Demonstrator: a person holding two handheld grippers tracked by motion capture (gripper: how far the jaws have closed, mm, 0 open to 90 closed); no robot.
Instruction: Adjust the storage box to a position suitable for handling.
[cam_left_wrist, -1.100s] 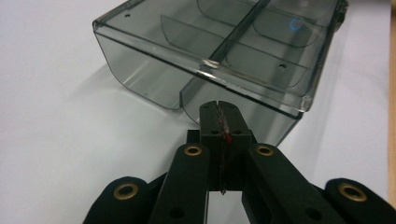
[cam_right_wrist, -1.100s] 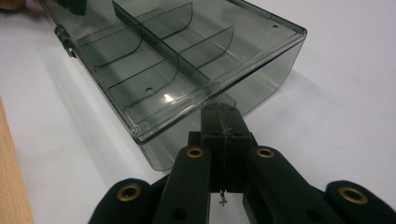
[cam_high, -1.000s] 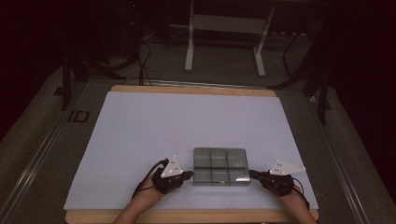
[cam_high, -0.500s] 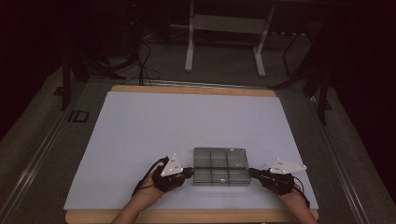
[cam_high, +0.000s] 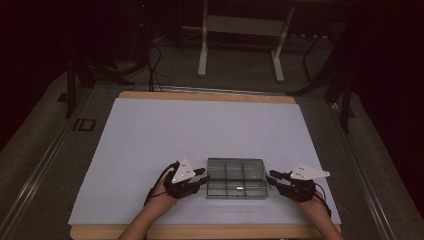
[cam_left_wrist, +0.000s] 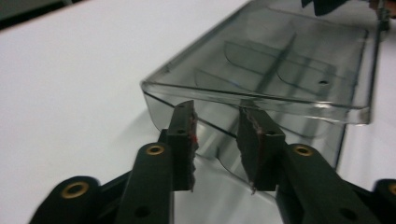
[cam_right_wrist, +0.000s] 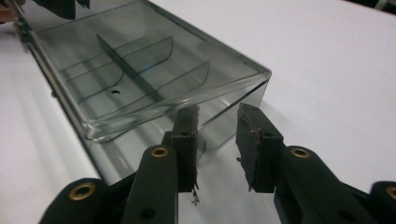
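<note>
A clear plastic box (cam_high: 236, 178) with ribbed dividers sits near the desk's (cam_high: 150, 130) front edge. The left gripper (cam_left_wrist: 217, 140) and right gripper (cam_right_wrist: 217, 140) flank its short ends, black jaws just opening to a narrow gap, holding nothing.

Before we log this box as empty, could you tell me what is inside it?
Through the clear lid, the box shows dividers forming six compartments, with no contents visible in them. One small bright spot near the front middle may be a reflection or a hole. The box's underside is hidden.
</note>
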